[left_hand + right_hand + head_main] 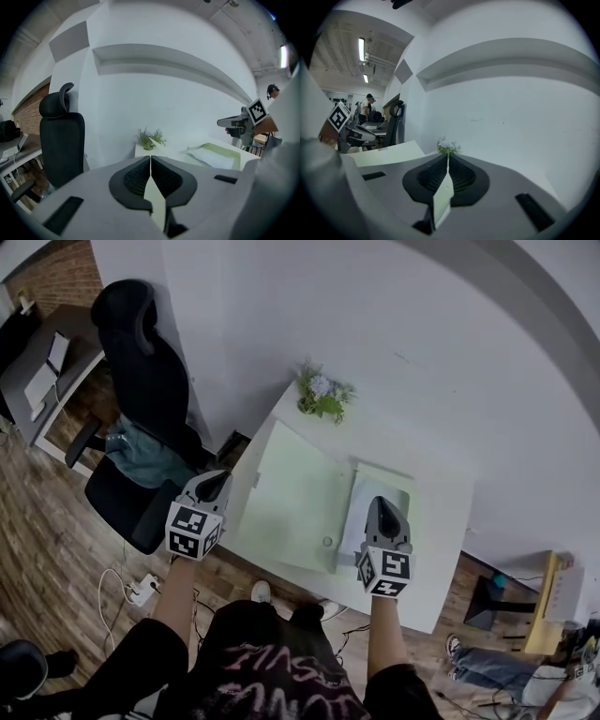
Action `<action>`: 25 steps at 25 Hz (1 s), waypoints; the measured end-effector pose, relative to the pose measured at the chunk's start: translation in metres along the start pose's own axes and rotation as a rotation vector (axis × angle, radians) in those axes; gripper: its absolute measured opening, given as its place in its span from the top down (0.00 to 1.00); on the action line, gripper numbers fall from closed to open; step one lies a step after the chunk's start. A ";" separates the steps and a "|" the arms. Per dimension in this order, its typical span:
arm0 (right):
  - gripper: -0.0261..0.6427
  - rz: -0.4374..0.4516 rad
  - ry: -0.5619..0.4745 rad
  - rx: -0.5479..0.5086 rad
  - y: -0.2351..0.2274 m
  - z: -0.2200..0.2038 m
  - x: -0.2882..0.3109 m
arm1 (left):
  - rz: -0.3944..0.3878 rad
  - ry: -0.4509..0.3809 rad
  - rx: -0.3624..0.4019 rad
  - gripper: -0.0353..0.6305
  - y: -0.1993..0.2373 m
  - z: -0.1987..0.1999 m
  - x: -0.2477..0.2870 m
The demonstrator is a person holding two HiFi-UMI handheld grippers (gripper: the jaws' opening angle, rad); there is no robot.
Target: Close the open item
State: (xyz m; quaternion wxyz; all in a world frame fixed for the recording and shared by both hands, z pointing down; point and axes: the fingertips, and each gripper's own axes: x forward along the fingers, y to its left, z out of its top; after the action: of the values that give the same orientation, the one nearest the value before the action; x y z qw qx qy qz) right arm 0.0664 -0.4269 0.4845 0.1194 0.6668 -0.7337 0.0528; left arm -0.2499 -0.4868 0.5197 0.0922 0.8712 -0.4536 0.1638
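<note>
Flat pale-green box (pixel 398 486) lies open on white table (pixel 445 549), just in front of a small potted plant (pixel 322 395). Lid (pixel 291 498) is swung out to the person's left, its outer edge over the table's rim. The tray part sits to the right with something white inside.

Left gripper (pixel 221 482): jaws shut tight on the lid's thin free edge, the green panel running up between the pads (pixel 161 180). That is the far side from the hinge, likely chosen for best leverage to swing it over.

Right gripper (pixel 382 509): jaws pinched on a thin pale panel edge at the tray side (which wall, I cannot tell). It probably steadies the base so it does not slide.

Lid not yet folded across. Black office chair (pixel 141 381) stands at left, clear of the swing.
</note>
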 end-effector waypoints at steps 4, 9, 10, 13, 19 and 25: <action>0.92 0.008 0.012 -0.007 -0.002 -0.007 0.004 | -0.012 0.040 -0.002 0.92 -0.004 -0.018 0.006; 0.92 0.005 0.034 0.009 -0.004 -0.021 0.006 | -0.036 0.077 0.011 0.83 -0.010 -0.032 0.010; 0.92 0.005 0.037 0.010 -0.002 -0.023 0.006 | -0.044 0.084 0.017 0.82 -0.012 -0.034 0.011; 0.92 0.006 0.042 0.011 0.002 -0.026 0.006 | -0.062 0.103 0.029 0.82 -0.014 -0.042 0.013; 0.92 -0.017 0.050 0.021 -0.005 -0.035 0.002 | -0.114 0.112 0.029 0.82 -0.027 -0.049 0.024; 0.92 -0.046 0.057 0.036 -0.019 -0.045 -0.008 | -0.173 0.076 0.037 0.82 -0.045 -0.039 0.028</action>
State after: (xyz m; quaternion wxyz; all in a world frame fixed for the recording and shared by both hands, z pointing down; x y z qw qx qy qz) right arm 0.0903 -0.4103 0.5239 0.1294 0.6838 -0.7134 0.0821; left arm -0.2054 -0.4706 0.5657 0.1069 0.9017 -0.3698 0.1967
